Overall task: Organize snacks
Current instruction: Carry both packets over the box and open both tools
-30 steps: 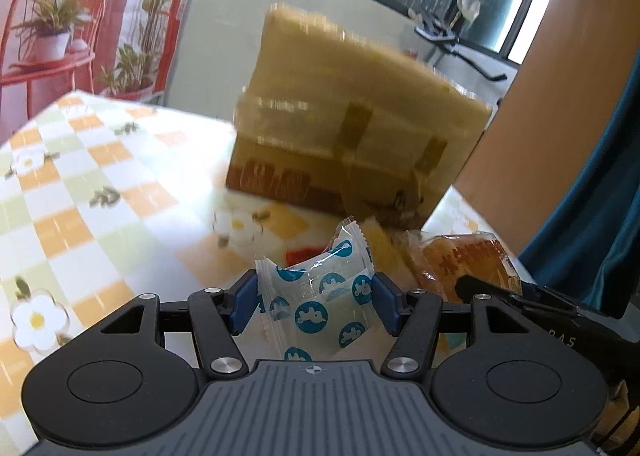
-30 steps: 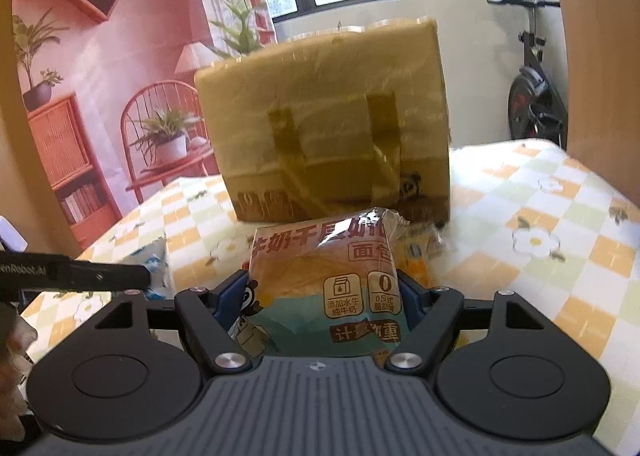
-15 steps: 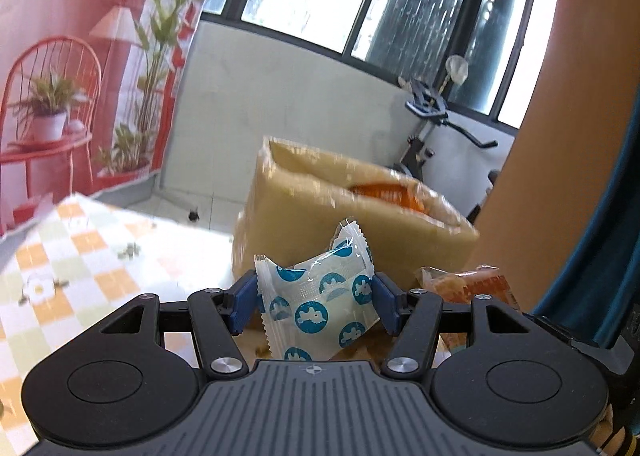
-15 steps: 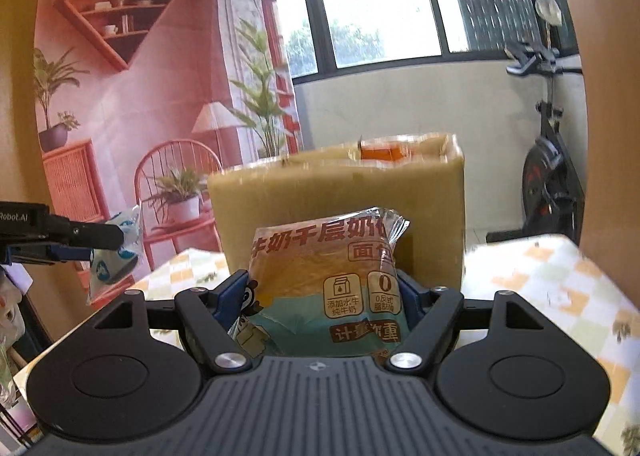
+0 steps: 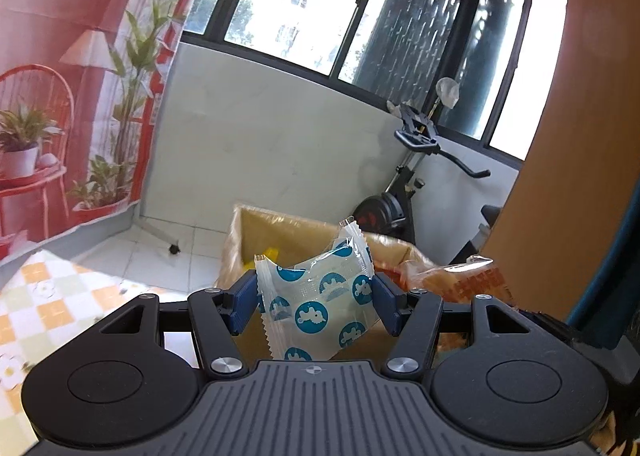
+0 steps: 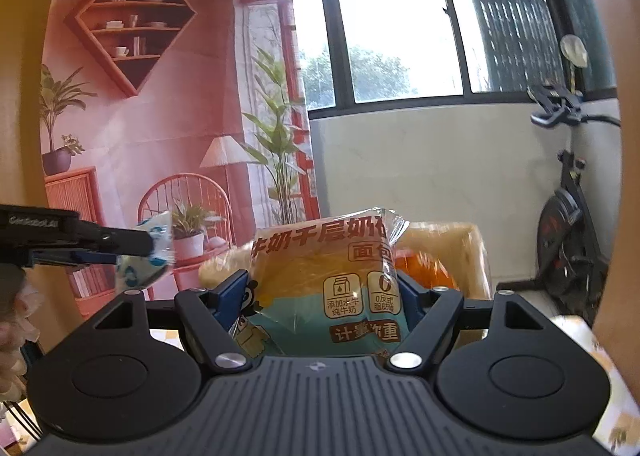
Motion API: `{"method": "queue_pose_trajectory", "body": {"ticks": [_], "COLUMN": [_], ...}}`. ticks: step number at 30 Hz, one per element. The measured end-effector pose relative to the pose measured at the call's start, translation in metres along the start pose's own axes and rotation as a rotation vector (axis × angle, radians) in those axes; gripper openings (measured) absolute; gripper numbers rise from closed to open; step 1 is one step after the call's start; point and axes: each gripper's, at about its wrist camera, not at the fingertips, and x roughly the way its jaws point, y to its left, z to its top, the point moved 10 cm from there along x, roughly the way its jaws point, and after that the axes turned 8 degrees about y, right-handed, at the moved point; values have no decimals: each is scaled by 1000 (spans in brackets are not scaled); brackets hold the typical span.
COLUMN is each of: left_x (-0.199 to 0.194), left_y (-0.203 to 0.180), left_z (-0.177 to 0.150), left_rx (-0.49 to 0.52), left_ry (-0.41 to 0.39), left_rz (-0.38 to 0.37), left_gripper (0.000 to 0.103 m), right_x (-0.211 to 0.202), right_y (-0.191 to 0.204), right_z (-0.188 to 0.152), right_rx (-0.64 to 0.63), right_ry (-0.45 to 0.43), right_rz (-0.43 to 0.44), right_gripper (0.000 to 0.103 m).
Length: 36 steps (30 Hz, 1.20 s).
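Note:
My left gripper (image 5: 314, 304) is shut on a white snack packet with blue dots (image 5: 320, 296), held up near the open top of a tan cardboard box (image 5: 280, 228). My right gripper (image 6: 322, 296) is shut on an orange and teal bread packet (image 6: 324, 276), also raised in front of the box (image 6: 460, 240). An orange item (image 6: 420, 268) lies inside the box. The bread packet shows at the right in the left wrist view (image 5: 460, 280). The left gripper with its packet (image 6: 148, 256) shows at the left in the right wrist view.
The checkered tablecloth table (image 5: 44, 308) lies below at the left. An exercise bike (image 6: 568, 223) stands by the white wall at the right. A red printed backdrop (image 6: 160, 115) hangs at the left. An orange-brown panel (image 5: 560, 135) stands at the right.
Both grippers have risen with their packets from table level to about the height of the box's open top. The inside of the box has come into view.

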Motion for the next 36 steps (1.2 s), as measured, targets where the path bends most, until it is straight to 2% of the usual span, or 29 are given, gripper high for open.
{"method": "queue_pose_trajectory", "body": {"ticks": [7, 11, 16, 21, 25, 27, 31, 36], "left_x": [48, 66, 81, 95, 106, 109, 102, 82], "left_y": [7, 14, 18, 20, 20, 21, 24, 21], "left_z": [30, 43, 51, 43, 35, 35, 40, 40], "left_rx": [-2, -3, 15, 32, 55, 57, 53, 68], "left_ry": [18, 25, 39, 96, 146, 155, 134, 104], "left_rz": [22, 48, 62, 51, 36, 30, 33, 33], "left_gripper": [63, 63, 63, 64, 68, 76, 77, 77], "right_x": [55, 99, 152, 186, 190, 188, 178, 147], "right_y": [-11, -18, -13, -7, -8, -9, -18, -33], "right_z": [38, 52, 51, 35, 28, 26, 31, 39], "right_rx": [-64, -105, -135, -175, -208, -201, -194, -129], "right_ry": [12, 61, 162, 268, 288, 289, 273, 224], "right_rz": [-20, -39, -15, -39, -81, -76, -111, -123], "right_gripper": [76, 76, 77, 79, 85, 89, 90, 90]}}
